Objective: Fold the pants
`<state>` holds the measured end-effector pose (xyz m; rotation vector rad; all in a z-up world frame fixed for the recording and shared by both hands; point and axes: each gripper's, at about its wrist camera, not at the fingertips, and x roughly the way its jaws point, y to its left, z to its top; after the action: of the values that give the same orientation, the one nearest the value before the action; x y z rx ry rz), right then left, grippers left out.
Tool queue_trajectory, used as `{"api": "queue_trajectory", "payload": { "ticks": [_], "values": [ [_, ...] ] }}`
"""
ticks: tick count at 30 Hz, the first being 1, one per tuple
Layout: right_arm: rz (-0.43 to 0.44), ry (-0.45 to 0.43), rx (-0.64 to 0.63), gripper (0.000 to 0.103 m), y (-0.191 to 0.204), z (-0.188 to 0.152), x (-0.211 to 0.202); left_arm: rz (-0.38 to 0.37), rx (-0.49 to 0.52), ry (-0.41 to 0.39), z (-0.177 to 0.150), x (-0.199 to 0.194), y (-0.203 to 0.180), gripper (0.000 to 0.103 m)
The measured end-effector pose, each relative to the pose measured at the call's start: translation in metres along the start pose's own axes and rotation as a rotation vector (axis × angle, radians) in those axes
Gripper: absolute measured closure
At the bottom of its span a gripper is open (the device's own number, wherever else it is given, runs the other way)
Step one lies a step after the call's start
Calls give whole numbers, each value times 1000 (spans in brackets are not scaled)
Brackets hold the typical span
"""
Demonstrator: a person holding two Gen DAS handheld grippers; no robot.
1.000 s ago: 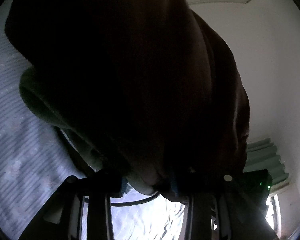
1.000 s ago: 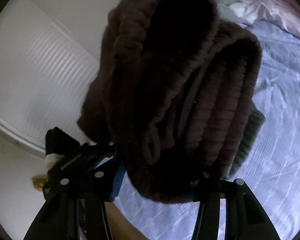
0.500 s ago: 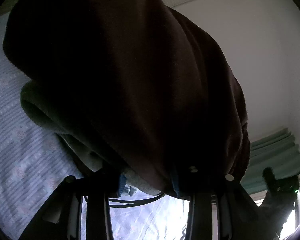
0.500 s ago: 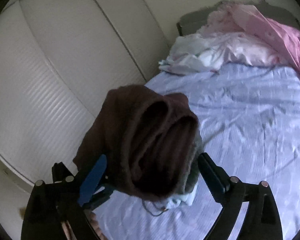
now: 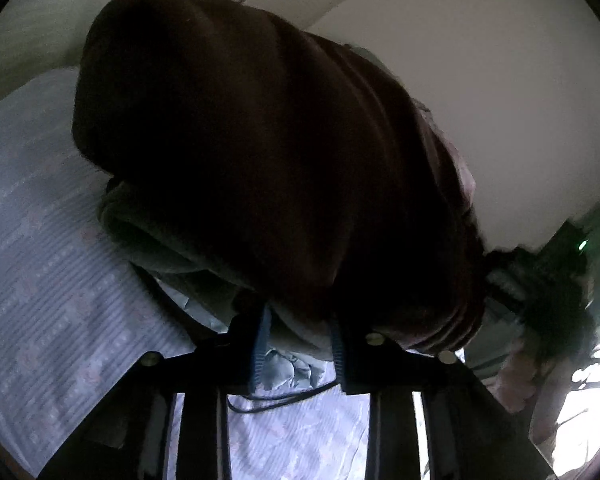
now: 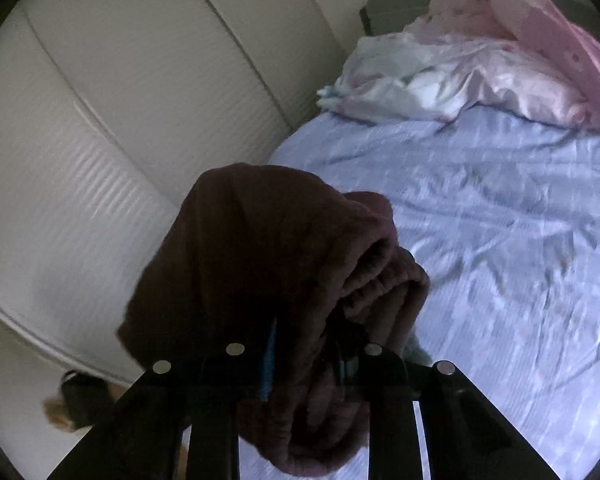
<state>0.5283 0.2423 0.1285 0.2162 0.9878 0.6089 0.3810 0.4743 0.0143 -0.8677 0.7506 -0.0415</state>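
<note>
The dark brown fleece pants (image 5: 276,152) are bunched in a folded bundle with a grey-green lining edge (image 5: 148,236) showing at the lower left. My left gripper (image 5: 298,344) is shut on the bundle's lower edge and holds it above the bed. In the right wrist view the same pants (image 6: 268,264) hang between the fingers of my right gripper (image 6: 304,368), which is shut on the ribbed waistband folds.
A bed with a pale blue patterned sheet (image 6: 500,240) lies below and to the right. Pink and white bedding (image 6: 480,64) is piled at its head. A white wardrobe (image 6: 120,100) stands on the left. A dark cord (image 5: 280,396) lies on the sheet.
My right gripper opened wide half a second ago and has closed on the pants again. The bundle has dropped lower and farther away in both views.
</note>
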Motion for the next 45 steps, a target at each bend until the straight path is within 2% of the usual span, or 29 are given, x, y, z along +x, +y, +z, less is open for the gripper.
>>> {"api": "queue_trajectory", "payload": {
  "ticks": [3, 5, 6, 7, 10, 12, 13, 14, 15, 18, 19, 20, 21, 22, 25, 27, 28, 30, 33, 36, 38, 39, 40, 41, 43, 45],
  "values": [
    [61, 80, 108, 80, -22, -8, 25, 37, 11, 9, -1, 0, 6, 78],
    [86, 95, 116, 80, -28, -10, 30, 46, 28, 19, -7, -2, 0, 75],
    [83, 98, 113, 79, -27, -10, 28, 61, 38, 18, 9, -10, 4, 74],
    [80, 93, 106, 78, -27, -9, 25, 100, 57, 14, 7, 13, -29, 72],
    [98, 56, 105, 76, -23, -6, 17, 230, 191, -16, -1, -11, -64, 70],
    [100, 49, 100, 76, -19, -5, 13, 269, 313, -76, -8, -35, -99, 59],
    [93, 49, 92, 76, -17, -4, 14, 267, 387, -149, -9, -49, -120, 43],
    [92, 50, 89, 76, -17, -4, 14, 273, 437, -210, -7, -55, -134, 22],
    [95, 50, 93, 76, -16, -6, 12, 280, 478, -253, -2, -59, -152, 17],
    [104, 53, 110, 76, -20, -8, 15, 167, 575, -261, 40, -38, -186, 20],
    [110, 51, 124, 76, -22, -9, 15, 149, 579, -253, 52, -27, -189, 35],
    [112, 51, 136, 76, -25, -10, 15, 138, 580, -232, 62, -13, -189, 59],
    [112, 54, 153, 76, -27, -11, 14, 145, 574, -171, 75, 7, -187, 68],
    [112, 56, 167, 76, -30, -11, 13, 155, 564, -126, 88, 26, -170, 76],
    [88, 50, 169, 76, -34, -14, 12, 205, 538, -58, 88, 55, -154, 88],
    [69, 49, 157, 76, -35, -16, 13, 214, 554, -20, 77, 60, -150, 89],
    [64, 50, 152, 76, -35, -17, 15, 240, 556, 8, 70, 61, -153, 91],
    [62, 59, 151, 76, -35, -18, 18, 301, 554, 64, 62, 81, -133, 91],
    [55, 102, 145, 75, -33, -21, 29, 328, 548, 76, 59, 83, -126, 90],
    [41, 83, 112, 75, -25, -19, 24, 310, 535, 35, 59, 64, -133, 89],
    [54, 40, 83, 71, -18, -18, 10, 327, 539, 9, 55, 57, -136, 78],
    [58, 34, 69, 61, -15, -17, 6, 336, 540, -5, 52, 56, -137, 73],
    [40, 27, 54, 42, -11, -17, 1, 350, 543, -25, 49, 50, -139, 62],
    [26, 21, 45, 35, -9, -18, -3, 366, 547, -46, 46, 44, -141, 55],
    [9, -4, 25, 32, -5, -22, -9, 418, 564, -76, 38, 34, -147, 49],
    [-13, -8, 4, 32, -2, -25, -12, 441, 583, -97, 34, 27, -147, 48]
  ]
}}
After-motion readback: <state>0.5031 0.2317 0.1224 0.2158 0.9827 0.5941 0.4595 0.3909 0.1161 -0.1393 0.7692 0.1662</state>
